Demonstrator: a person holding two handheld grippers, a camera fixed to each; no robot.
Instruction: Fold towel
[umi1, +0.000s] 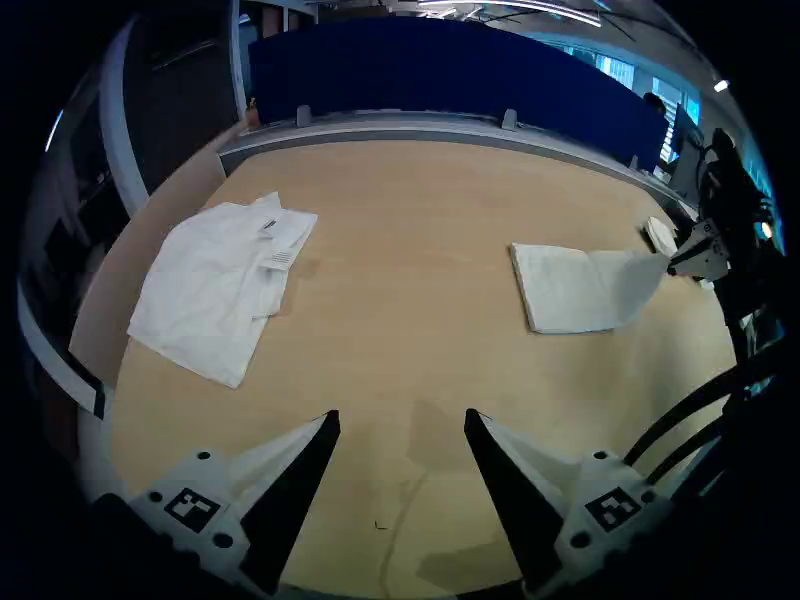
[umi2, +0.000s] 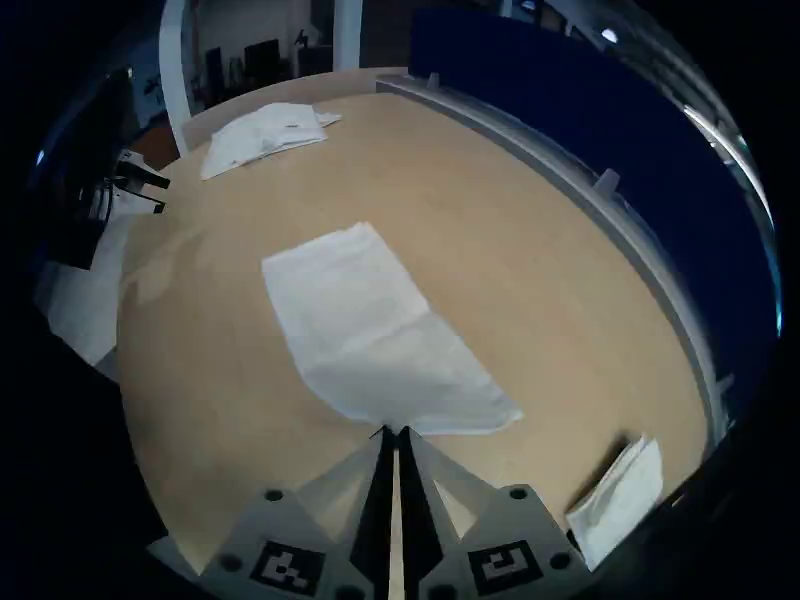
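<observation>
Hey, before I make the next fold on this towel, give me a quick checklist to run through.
1. Grip: right gripper shut on the towel at its near edge: ok.
2. Whether that grip caught every layer: cannot tell.
3. Spare hand: left gripper open, holding nothing: ok.
4. Room on the table beyond the towel to fold it over: ok.
5. The towel pile lies apart from the working towel: ok.
</observation>
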